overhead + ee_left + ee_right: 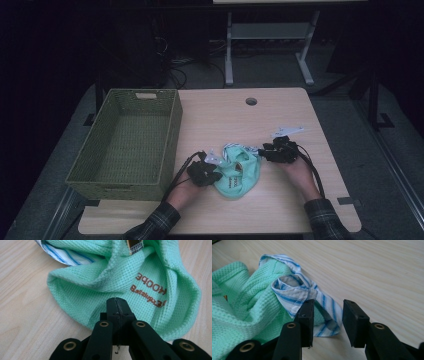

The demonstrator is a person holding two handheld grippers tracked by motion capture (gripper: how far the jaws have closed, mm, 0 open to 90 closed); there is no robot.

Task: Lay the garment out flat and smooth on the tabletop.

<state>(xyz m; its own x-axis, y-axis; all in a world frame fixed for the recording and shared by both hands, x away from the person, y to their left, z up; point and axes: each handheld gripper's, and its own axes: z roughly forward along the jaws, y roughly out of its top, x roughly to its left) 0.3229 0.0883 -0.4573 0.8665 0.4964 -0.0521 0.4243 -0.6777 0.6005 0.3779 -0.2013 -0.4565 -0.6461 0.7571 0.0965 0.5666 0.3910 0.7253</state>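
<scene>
A mint-green knitted garment (241,176) (100,282) (242,307) with brown lettering lies crumpled on the wooden table (285,110). A blue-and-white striped collar (231,148) (67,257) (292,292) pokes out of it. My left gripper (216,175) (117,302) is shut, with its tips against the garment's near edge; no fold shows between the jaws. At the garment's right side, my right gripper (263,150) (328,308) is open, and the striped collar's end runs into the gap beside its left jaw.
An empty green wicker basket (172,131) stands on the left part of the table, close to my left hand. A round cable hole (251,101) sits near the table's far edge. Another table's metal legs (229,50) stand behind.
</scene>
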